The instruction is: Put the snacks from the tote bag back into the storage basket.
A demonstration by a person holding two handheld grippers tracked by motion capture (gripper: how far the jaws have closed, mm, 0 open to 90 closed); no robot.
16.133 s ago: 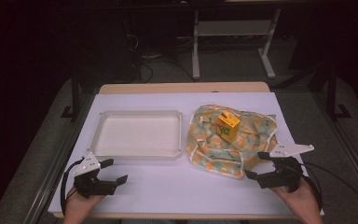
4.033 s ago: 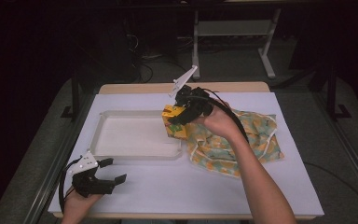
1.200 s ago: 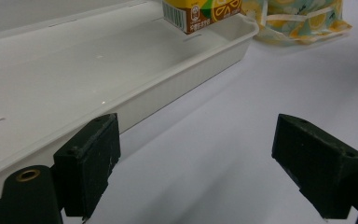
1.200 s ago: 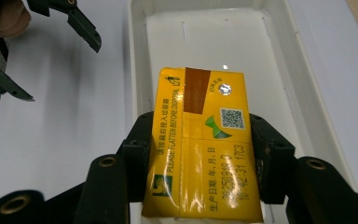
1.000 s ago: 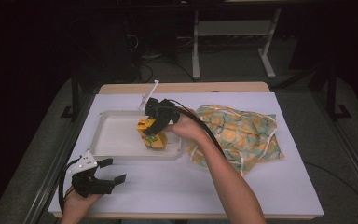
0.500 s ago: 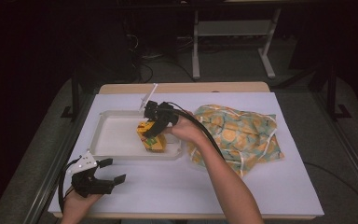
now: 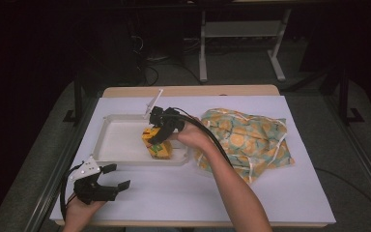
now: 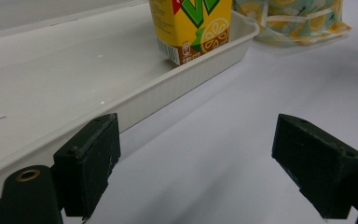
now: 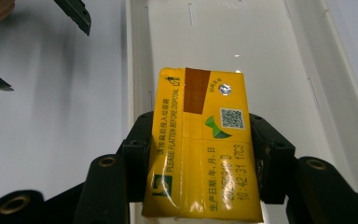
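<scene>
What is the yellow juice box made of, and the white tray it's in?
The juice box looks like coated paperboard: printed, glossy, with creased folds and a foil straw dot. The white tray seems to be smooth plastic, slightly shiny, with a moulded rounded rim.

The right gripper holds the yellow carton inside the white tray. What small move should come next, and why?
Probably open the right gripper and let go. The yellow carton stands upright with its base on the floor of the white tray, near the tray's right end, while the jaws press both its sides. The left gripper waits open on the table beside the tray.
</scene>
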